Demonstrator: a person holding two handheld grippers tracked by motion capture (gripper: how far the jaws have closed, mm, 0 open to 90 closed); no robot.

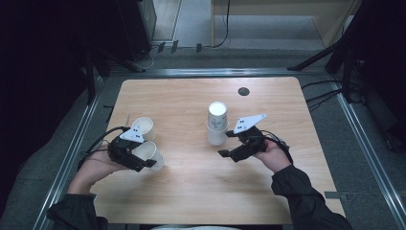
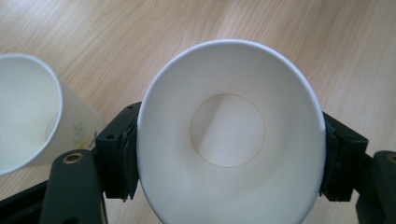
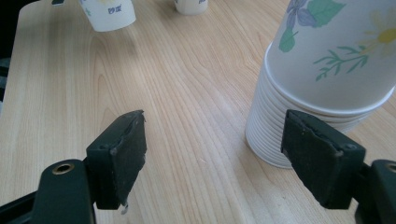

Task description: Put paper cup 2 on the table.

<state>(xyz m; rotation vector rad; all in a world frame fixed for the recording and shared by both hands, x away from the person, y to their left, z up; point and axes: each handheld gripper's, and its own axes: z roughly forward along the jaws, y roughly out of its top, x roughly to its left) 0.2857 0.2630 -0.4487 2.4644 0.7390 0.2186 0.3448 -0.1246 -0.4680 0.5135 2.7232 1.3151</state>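
Observation:
My left gripper (image 1: 143, 158) is shut on a white paper cup (image 1: 154, 153) at the table's left, with a jaw on each side of it. In the left gripper view that cup (image 2: 229, 140) is squeezed to an oval, its mouth facing the camera. A second paper cup (image 1: 142, 127) (image 2: 23, 112) stands upright just behind it. A stack of flower-printed cups (image 1: 217, 124) (image 3: 322, 70) stands mouth-down at the table's middle. My right gripper (image 1: 225, 143) (image 3: 215, 140) is open just right of the stack, and one jaw is close to the stacked rims.
A small dark round disc (image 1: 243, 91) lies near the wooden table's far edge (image 1: 206, 79). Metal rails (image 1: 81, 139) frame the table on both sides. Cables and dark equipment (image 1: 139, 28) lie on the floor beyond. Bare wood (image 1: 201, 191) spans between my hands.

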